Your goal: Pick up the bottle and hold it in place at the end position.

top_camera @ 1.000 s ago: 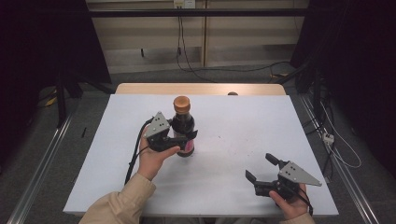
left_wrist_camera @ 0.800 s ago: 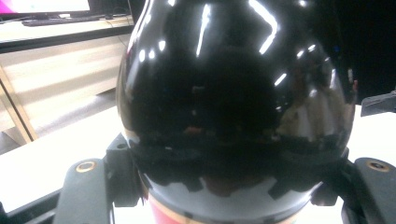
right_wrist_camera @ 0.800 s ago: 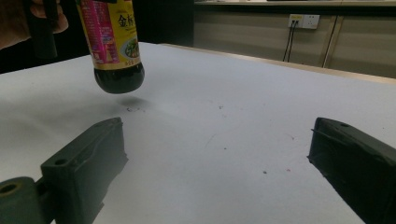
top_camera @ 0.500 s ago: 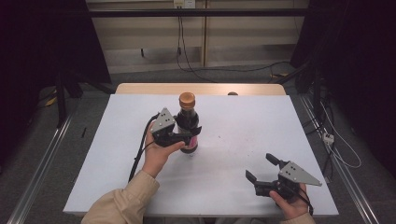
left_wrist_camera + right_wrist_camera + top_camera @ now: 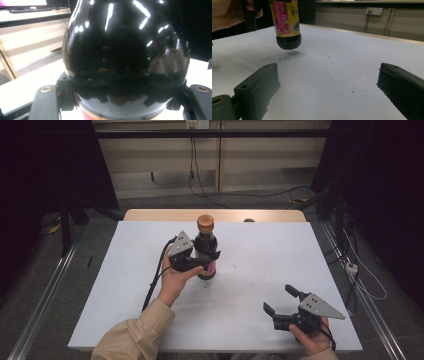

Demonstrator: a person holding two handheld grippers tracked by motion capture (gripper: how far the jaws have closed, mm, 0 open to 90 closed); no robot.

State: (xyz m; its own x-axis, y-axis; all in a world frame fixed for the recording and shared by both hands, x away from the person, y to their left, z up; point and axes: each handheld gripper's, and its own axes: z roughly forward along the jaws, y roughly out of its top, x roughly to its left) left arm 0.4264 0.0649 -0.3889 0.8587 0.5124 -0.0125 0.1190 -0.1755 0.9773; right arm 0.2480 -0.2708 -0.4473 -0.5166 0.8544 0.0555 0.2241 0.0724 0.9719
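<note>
one bottle (image 5: 205, 247), two grippers, one table (image 5: 260, 270)

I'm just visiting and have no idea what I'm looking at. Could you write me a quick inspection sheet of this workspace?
Surface: white table, faint dark specks on it, a wooden edge at the far side.
Job's things: dark bottle with an orange cap and a pink label, upright and lifted off the table; the right gripper view shows a gap and a shadow under its base.
Clutter: nothing seen.
Grippers: left gripper has its jaws clamped around the bottle's body; right gripper rests near the table's front right, jaws open and empty.
Cables: a black cable trails from the left gripper; more cables lie on the floor beyond the table.
Surroundings: dark curtains at both sides, pale wall panels with a socket behind.
</note>
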